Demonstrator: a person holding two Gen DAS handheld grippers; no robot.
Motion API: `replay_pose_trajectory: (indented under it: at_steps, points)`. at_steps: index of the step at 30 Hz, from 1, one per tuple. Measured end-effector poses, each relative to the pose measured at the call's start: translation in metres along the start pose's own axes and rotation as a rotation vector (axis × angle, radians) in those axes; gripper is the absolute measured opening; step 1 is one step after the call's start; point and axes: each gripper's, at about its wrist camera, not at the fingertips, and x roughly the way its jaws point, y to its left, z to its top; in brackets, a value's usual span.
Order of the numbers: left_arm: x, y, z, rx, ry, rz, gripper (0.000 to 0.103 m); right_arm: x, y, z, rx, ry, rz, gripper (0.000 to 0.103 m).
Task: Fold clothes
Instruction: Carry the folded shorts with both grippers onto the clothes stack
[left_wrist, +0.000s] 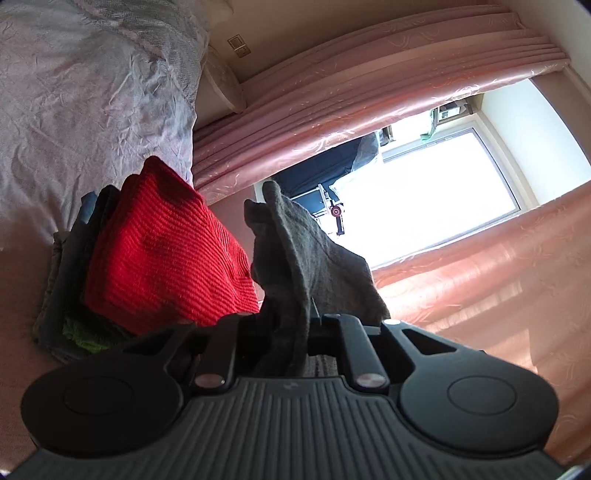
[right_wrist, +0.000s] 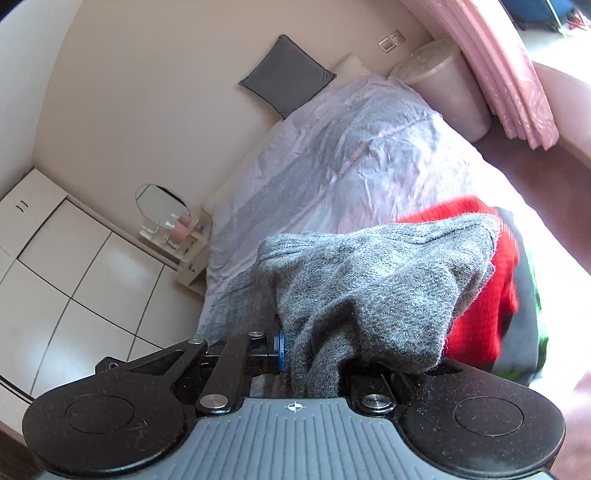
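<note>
While both grippers are raised over the bed (right_wrist: 332, 155), each has a fold of the same grey knitted garment (left_wrist: 306, 258) caught in it. Seen from the left wrist, the left gripper (left_wrist: 286, 332) has its fingers clenched on the cloth, which rises from between them toward 12 o'clock and flops over toward 3 o'clock against the bright window (left_wrist: 436, 192). Seen from the right wrist, the right gripper (right_wrist: 314, 369) grasps the grey garment (right_wrist: 369, 288) too; the cloth is bunched over the fingers and hides their tips, spreading toward 1 o'clock. Just beside the garment, at 9 o'clock in the left view, a stack of folded clothes (left_wrist: 74, 295) lies on the bed with a red ribbed sweater (left_wrist: 166, 251) on top; grey-blue and green pieces show beneath it. That red sweater (right_wrist: 487, 295) sits at 3 o'clock in the right view, partly behind the grey cloth. A crumpled pale lilac cover spreads over the bed, with a grey cushion (right_wrist: 288, 75) leaning on the wall at 12 o'clock. Pink curtains (left_wrist: 369, 122) frame the window. At 9 o'clock in the right view stand white cupboards (right_wrist: 55, 258) and a small shelf with an oval mirror (right_wrist: 160, 203). No readable writing or brand shows; only a small crosshair mark (right_wrist: 294, 407) sits on the right gripper's body.
</note>
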Motion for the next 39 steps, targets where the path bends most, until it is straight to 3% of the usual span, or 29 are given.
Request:
replay_pose_trajectory:
  at_steps: [4, 10, 17, 22, 24, 26, 27, 28, 32, 35, 36, 37, 39]
  points:
    - [0.035, 0.008, 0.031, 0.013, 0.006, 0.048, 0.011, 0.029, -0.028, 0.037, 0.005, 0.029, -0.016, 0.009]
    - [0.074, 0.036, 0.054, -0.013, 0.037, 0.099, 0.011, 0.070, -0.077, 0.063, 0.068, 0.065, -0.030, 0.009]
    - [0.097, 0.074, 0.064, -0.036, 0.077, 0.137, 0.011, 0.105, -0.127, 0.066, 0.147, 0.106, -0.042, 0.009]
    - [0.106, 0.096, 0.065, -0.023, 0.075, 0.142, 0.012, 0.123, -0.144, 0.063, 0.120, 0.114, -0.065, 0.009]
    - [0.110, 0.104, 0.065, -0.010, 0.079, 0.157, 0.017, 0.128, -0.149, 0.058, 0.115, 0.116, -0.073, 0.011]
    - [0.112, 0.112, 0.065, 0.002, 0.088, 0.170, 0.023, 0.128, -0.155, 0.054, 0.130, 0.099, -0.118, 0.054]
    - [0.112, 0.115, 0.065, 0.003, 0.092, 0.170, 0.024, 0.124, -0.158, 0.054, 0.134, 0.080, -0.132, 0.082]
    - [0.111, 0.117, 0.067, -0.004, 0.093, 0.159, 0.024, 0.118, -0.162, 0.054, 0.133, 0.053, -0.135, 0.083]
    - [0.111, 0.118, 0.084, 0.014, 0.057, 0.149, 0.032, 0.100, -0.178, 0.059, 0.171, -0.023, -0.142, 0.083]
    - [0.117, 0.119, 0.098, 0.003, 0.044, 0.139, 0.031, 0.088, -0.192, 0.065, 0.218, -0.067, -0.145, 0.081]
    - [0.121, 0.119, 0.103, -0.001, 0.045, 0.133, 0.030, 0.084, -0.197, 0.068, 0.233, -0.082, -0.146, 0.061]
    - [0.125, 0.119, 0.107, -0.002, 0.049, 0.126, 0.027, 0.081, -0.201, 0.070, 0.249, -0.097, -0.147, 0.035]
    - [0.132, 0.118, 0.110, 0.013, 0.061, 0.109, 0.009, 0.073, -0.210, 0.074, 0.279, -0.126, -0.149, 0.013]
